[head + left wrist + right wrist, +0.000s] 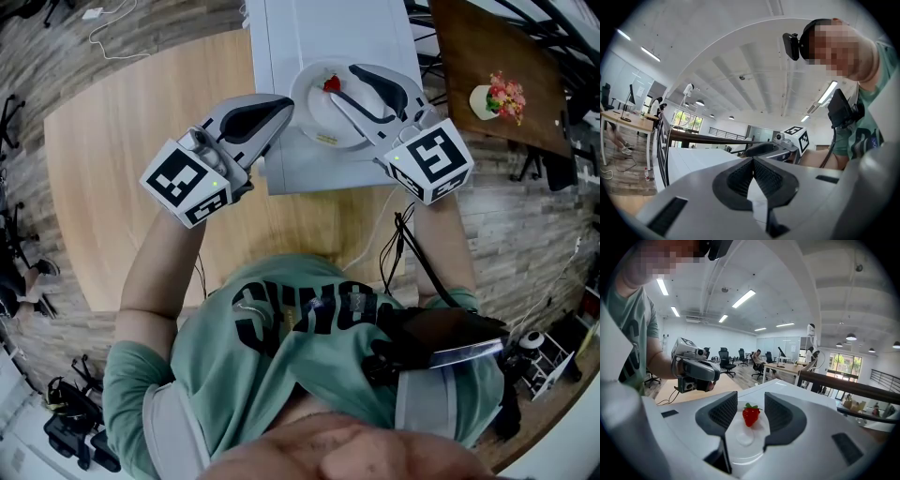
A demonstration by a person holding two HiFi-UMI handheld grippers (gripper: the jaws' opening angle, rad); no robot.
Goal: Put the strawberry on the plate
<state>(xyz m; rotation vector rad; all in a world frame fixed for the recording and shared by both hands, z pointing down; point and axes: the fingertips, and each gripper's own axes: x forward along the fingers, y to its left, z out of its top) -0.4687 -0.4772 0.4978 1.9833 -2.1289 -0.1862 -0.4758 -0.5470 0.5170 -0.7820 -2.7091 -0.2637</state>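
Head view: strawberry (332, 84) on far side of white plate (314, 117), plate on white box (319, 37); right gripper (343, 81) partly covers plate | Left gripper view: left gripper (753, 161) jaws together, empty | Right gripper view: jaws apart, straddling strawberry, seemingly not touching.

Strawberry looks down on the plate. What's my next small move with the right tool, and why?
Probably draw the right tool straight back. The strawberry rests on the plate, and the tool stands open, pads clear of it on both sides.
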